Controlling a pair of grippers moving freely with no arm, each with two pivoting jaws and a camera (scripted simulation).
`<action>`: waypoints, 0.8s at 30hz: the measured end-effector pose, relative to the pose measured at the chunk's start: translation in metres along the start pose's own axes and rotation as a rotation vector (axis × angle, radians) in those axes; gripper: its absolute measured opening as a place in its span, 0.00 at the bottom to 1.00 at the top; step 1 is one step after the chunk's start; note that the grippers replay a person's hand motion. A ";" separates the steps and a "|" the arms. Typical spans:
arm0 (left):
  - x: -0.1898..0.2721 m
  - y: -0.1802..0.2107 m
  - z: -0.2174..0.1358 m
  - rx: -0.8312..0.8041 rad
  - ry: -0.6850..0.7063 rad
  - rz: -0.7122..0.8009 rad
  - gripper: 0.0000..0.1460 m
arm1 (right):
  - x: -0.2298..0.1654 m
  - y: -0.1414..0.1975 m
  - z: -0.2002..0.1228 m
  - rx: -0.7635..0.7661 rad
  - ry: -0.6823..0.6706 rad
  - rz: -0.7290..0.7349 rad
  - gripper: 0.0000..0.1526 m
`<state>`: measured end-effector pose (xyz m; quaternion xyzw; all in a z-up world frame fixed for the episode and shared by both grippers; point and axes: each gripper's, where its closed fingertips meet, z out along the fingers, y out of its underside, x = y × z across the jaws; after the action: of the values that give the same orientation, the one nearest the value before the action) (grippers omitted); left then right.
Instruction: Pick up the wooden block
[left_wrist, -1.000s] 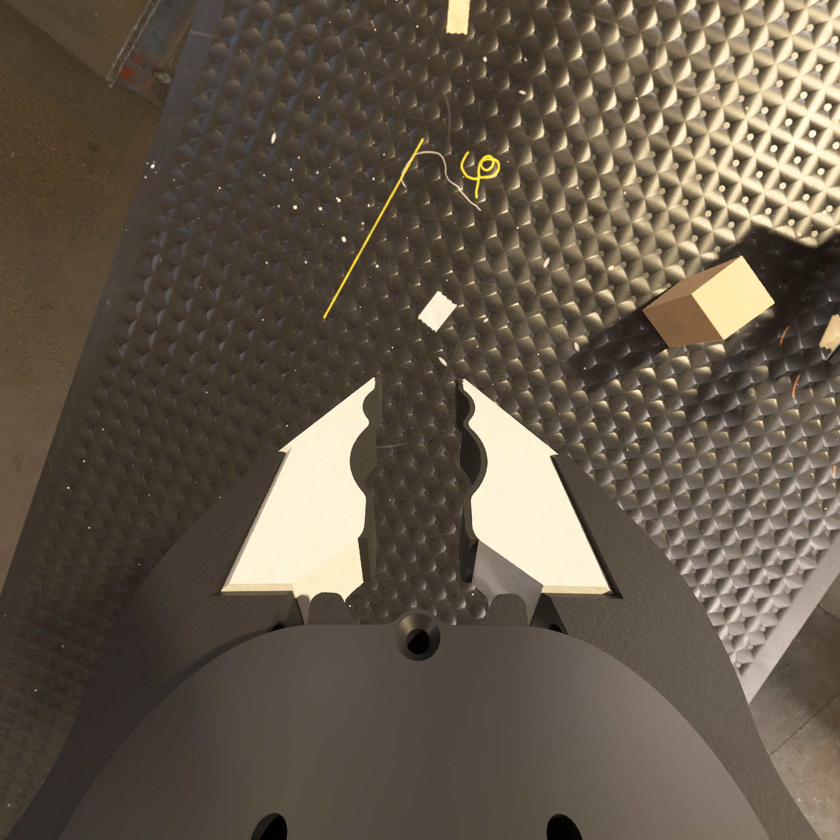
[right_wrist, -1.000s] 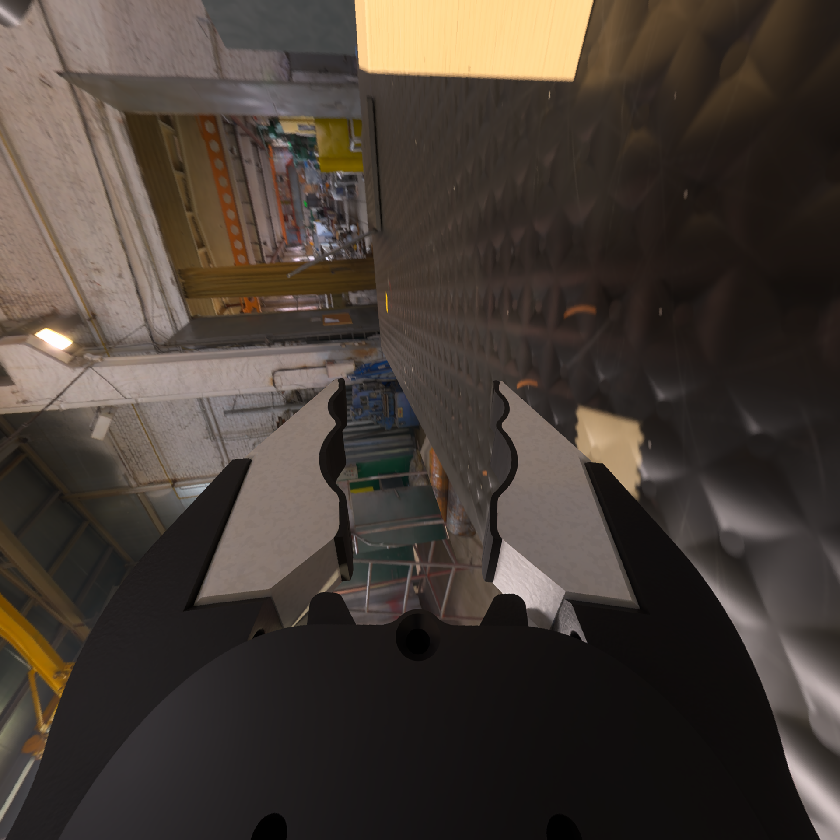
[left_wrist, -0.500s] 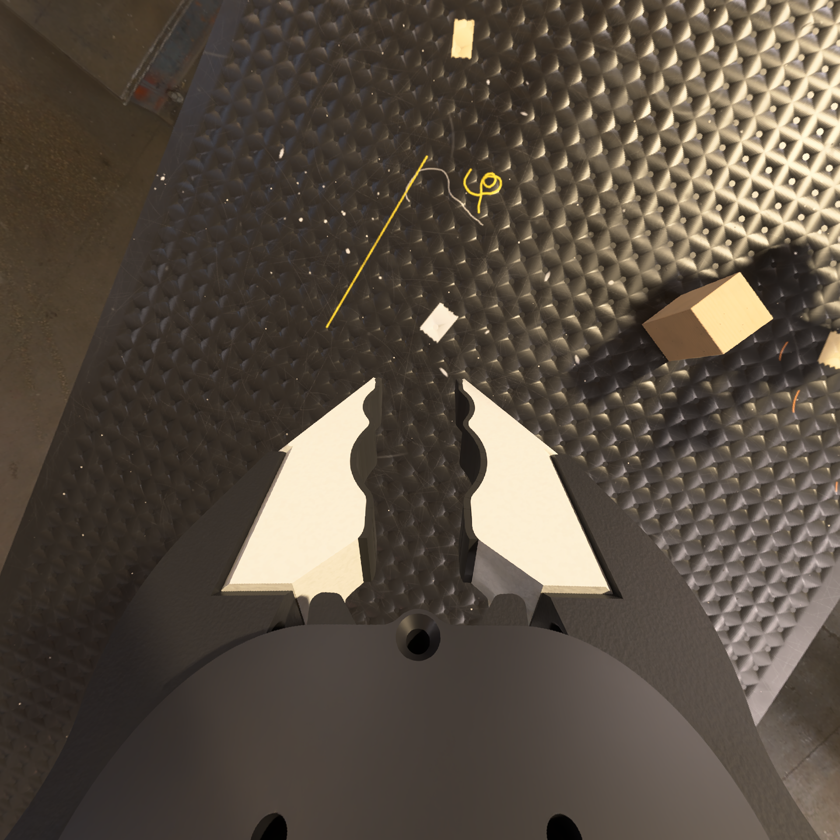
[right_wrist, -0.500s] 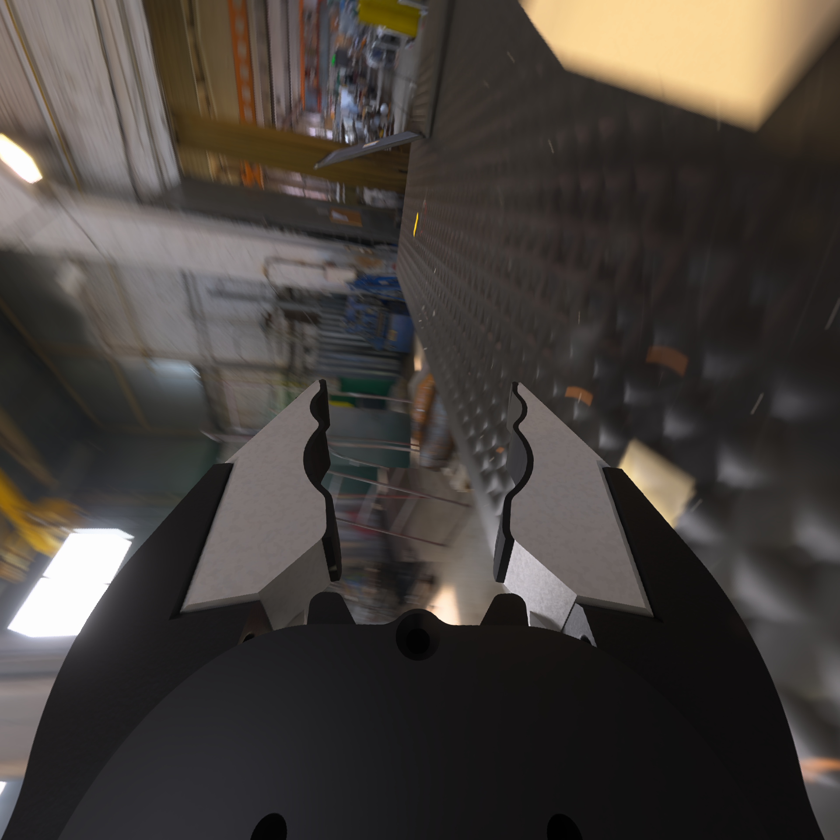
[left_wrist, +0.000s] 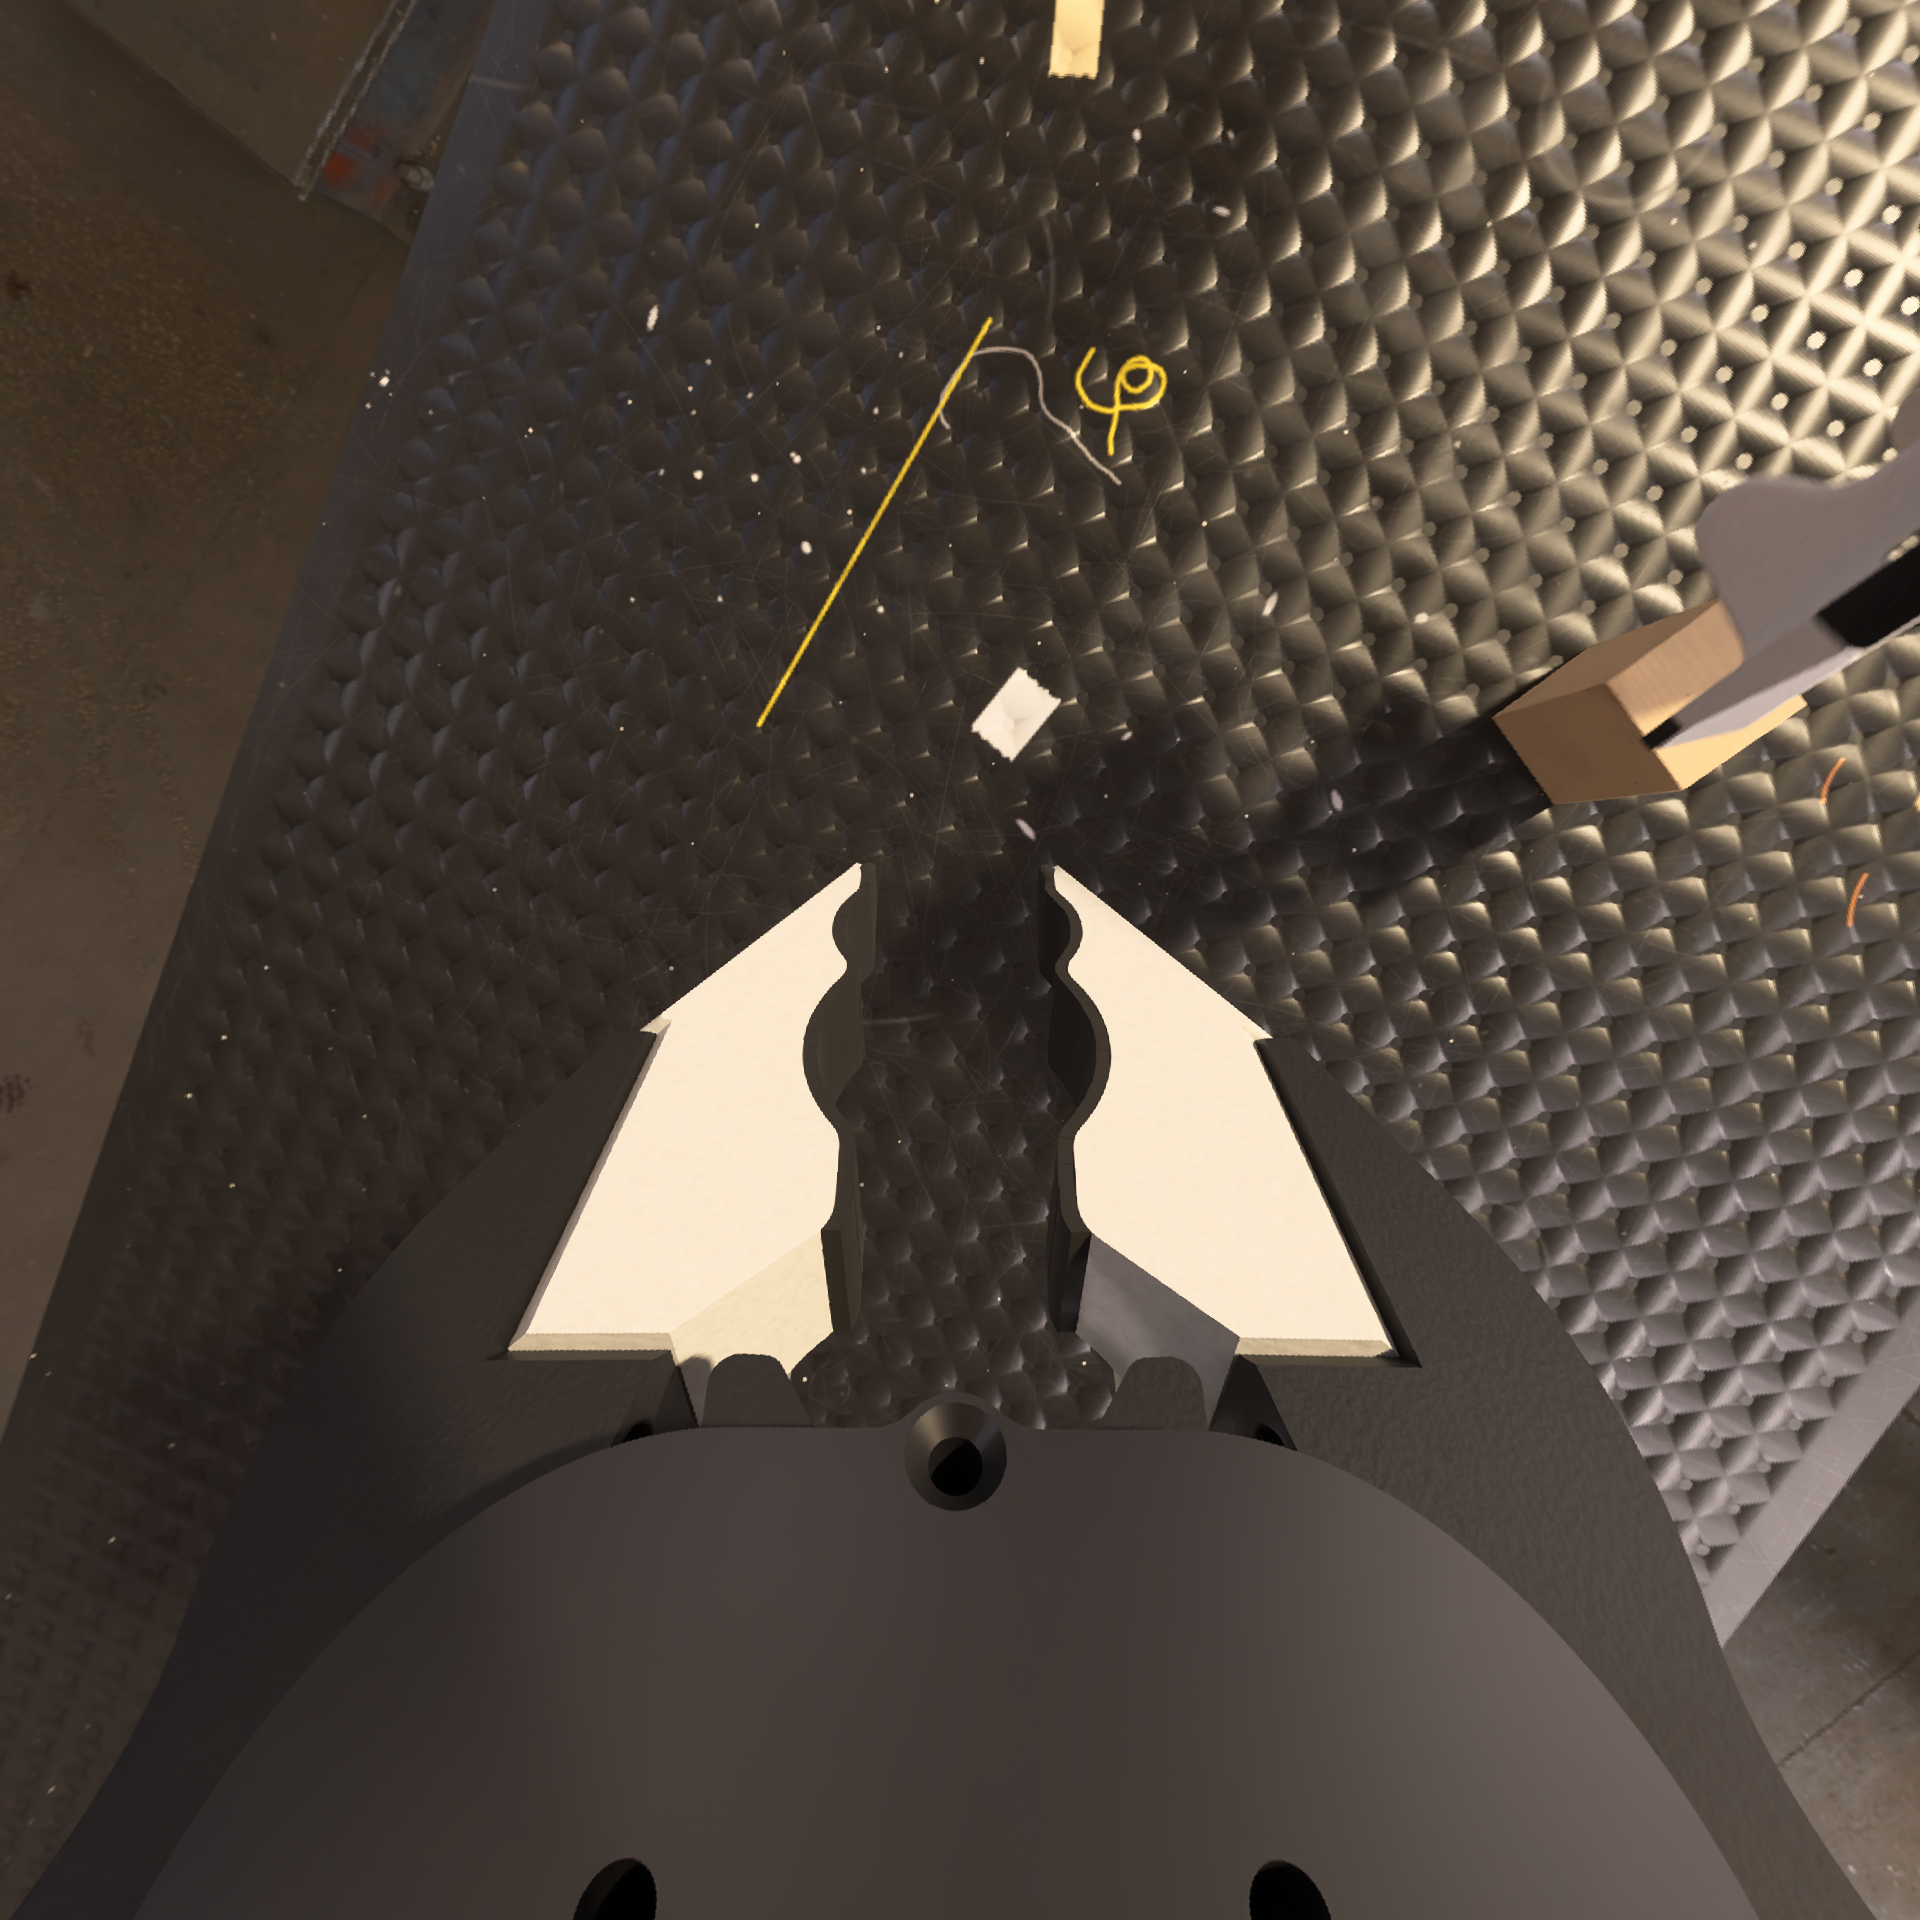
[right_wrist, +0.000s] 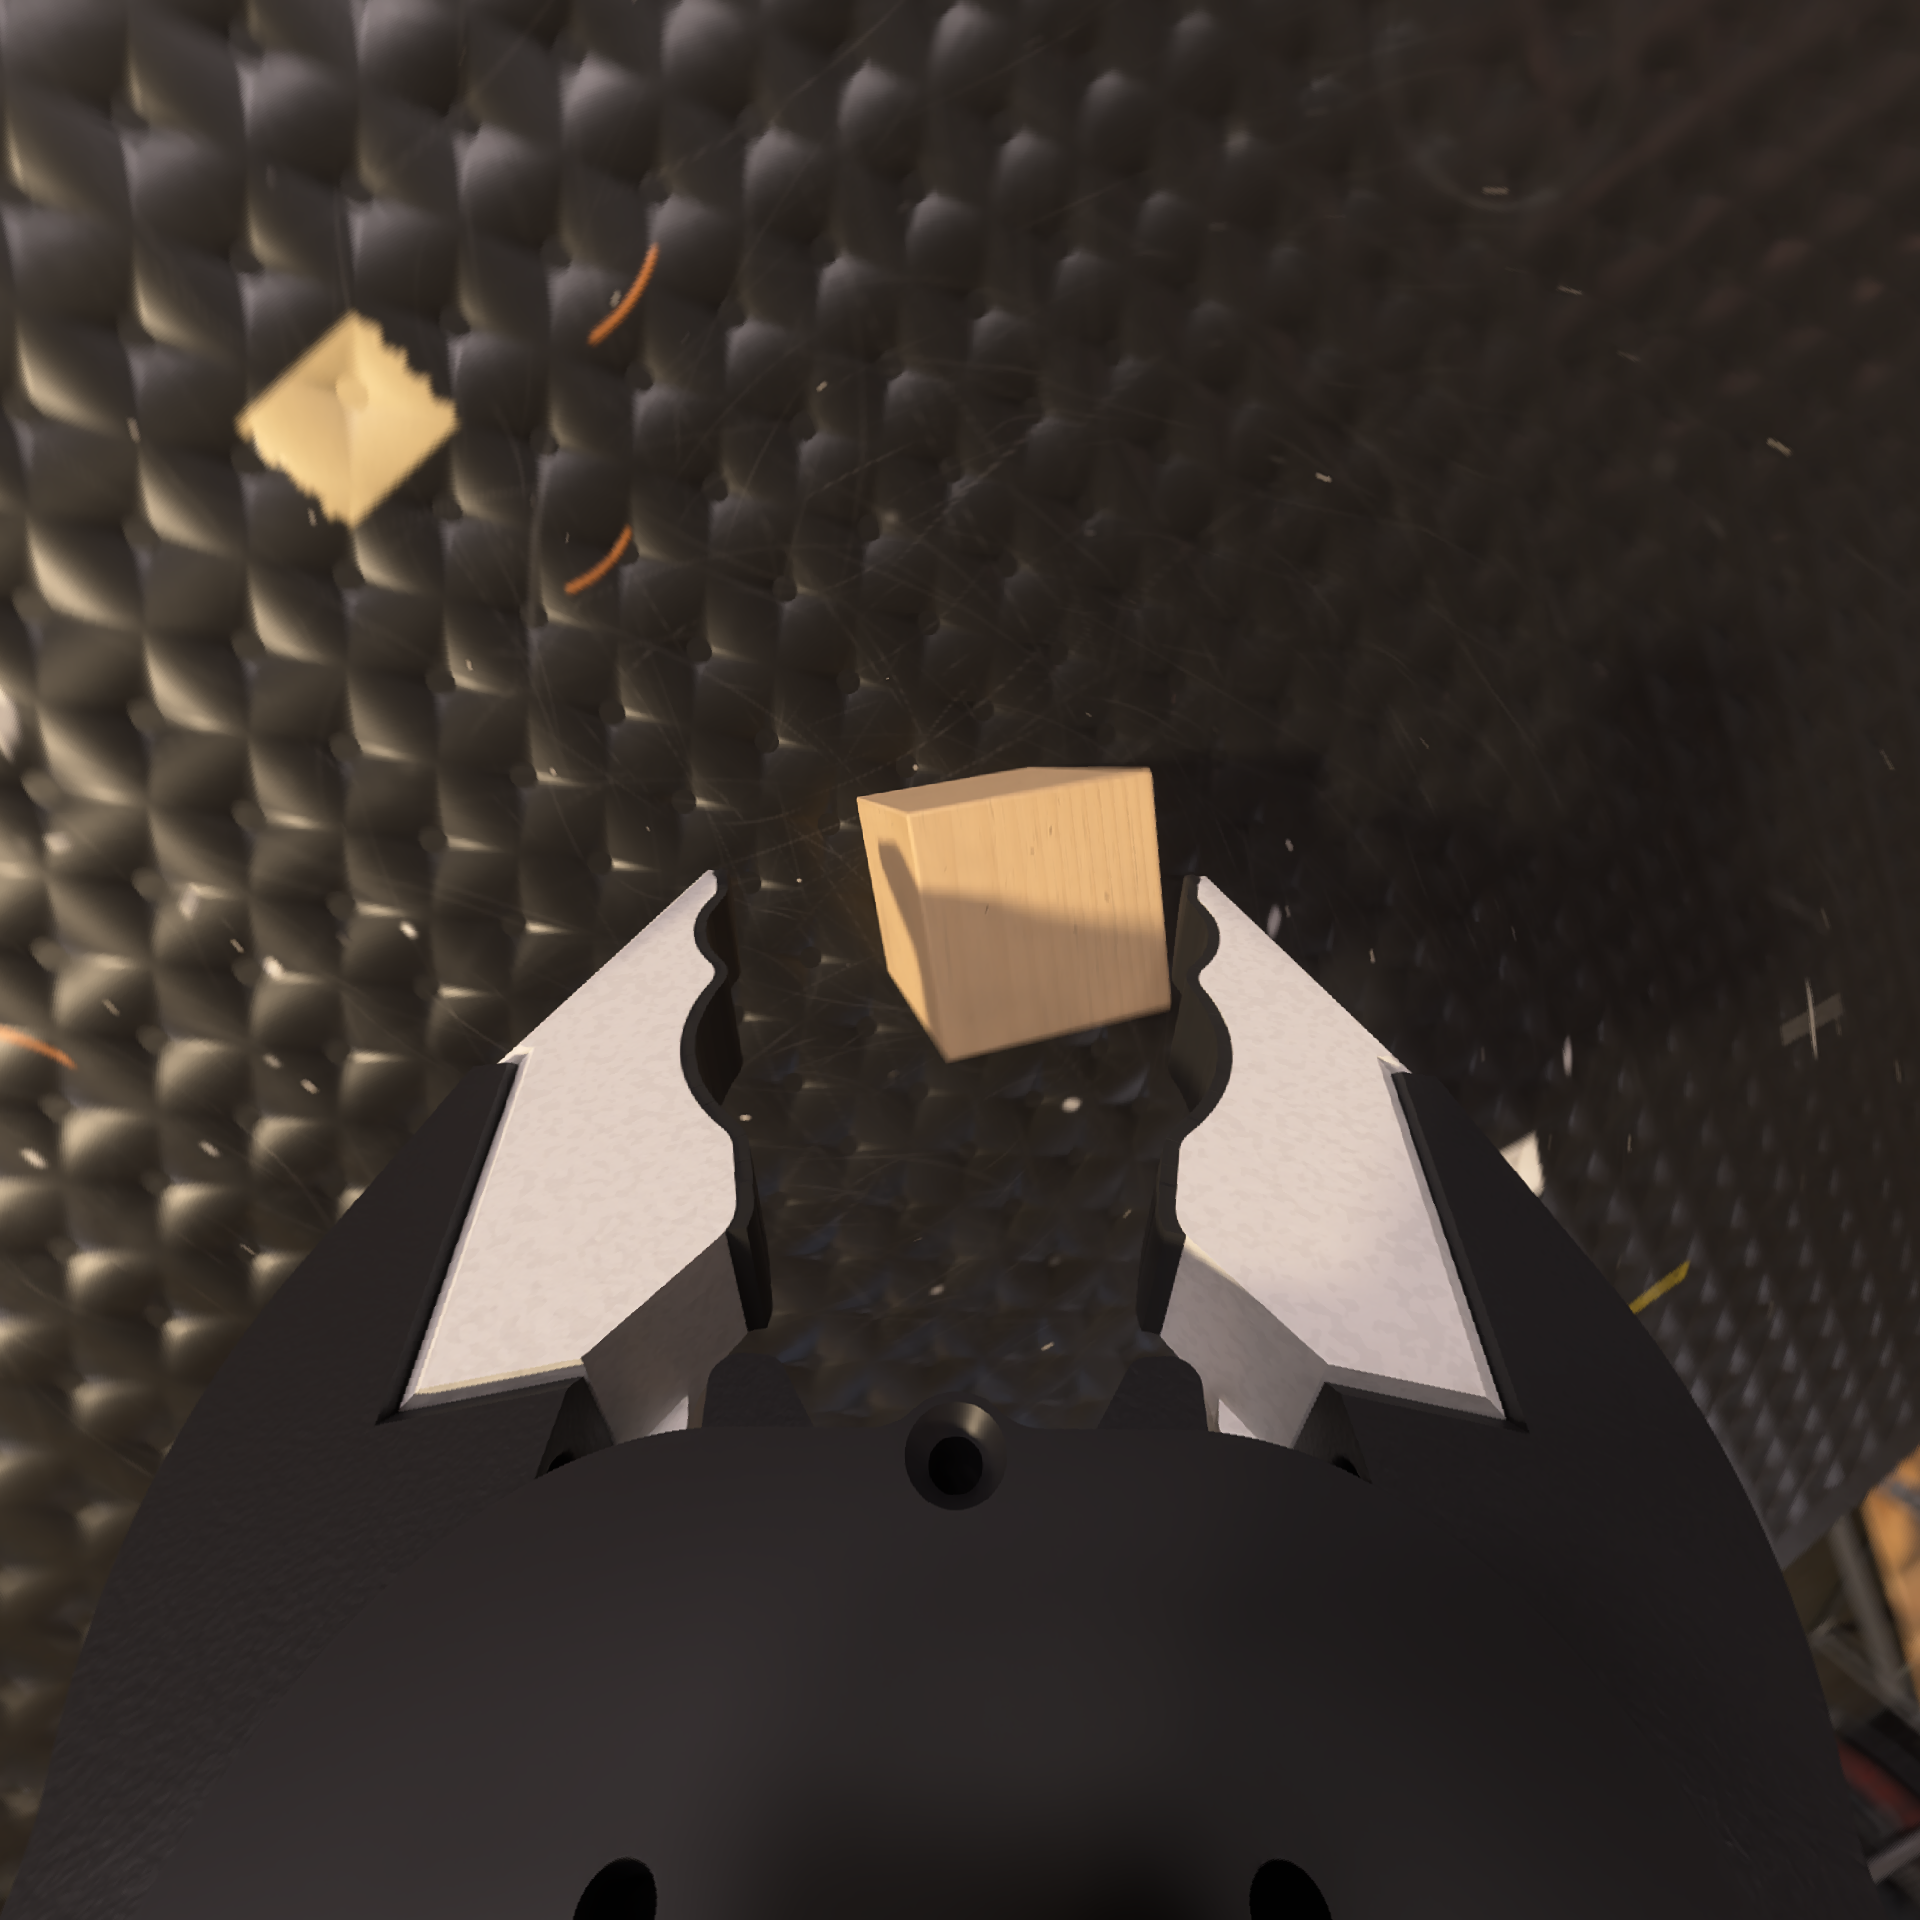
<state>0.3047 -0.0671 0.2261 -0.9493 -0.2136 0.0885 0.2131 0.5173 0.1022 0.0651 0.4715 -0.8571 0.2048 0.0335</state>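
Block (right_wrist: 1023, 914) sits between spread right fingers (right_wrist: 1288, 1049), nearer one side.

wooden block (right_wrist: 1023, 904) on mat (right_wrist: 1455, 520) | between right gripper (right_wrist: 956, 914) fingers (right_wrist: 613, 1091), seemingly nearer right one

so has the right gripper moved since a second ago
Yes. In the left wrist view the right gripper has come in from the right, over the wooden block on the mat.

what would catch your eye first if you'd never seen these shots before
The pale wooden block stands out against the dark studded metal plate, sitting between the open fingers of the right tongs, nearer the right-hand one. In the left wrist view, a thin yellow wire lies ahead of the left tongs, which are open and empty.
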 end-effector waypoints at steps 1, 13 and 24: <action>0.000 0.000 0.000 -0.005 -0.007 0.003 0.21 | 0.001 0.000 0.008 -0.024 -0.047 -0.054 0.54; -0.001 0.002 -0.001 -0.011 -0.002 -0.002 0.21 | 0.014 0.017 0.018 -0.107 -0.093 -0.149 0.43; -0.005 0.000 0.001 -0.012 0.012 -0.004 0.22 | 0.057 0.252 -0.158 -0.372 0.180 0.417 0.43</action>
<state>0.3001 -0.0690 0.2260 -0.9506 -0.2149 0.0813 0.2087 0.2577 0.2359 0.1433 0.2510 -0.9519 0.0873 0.1525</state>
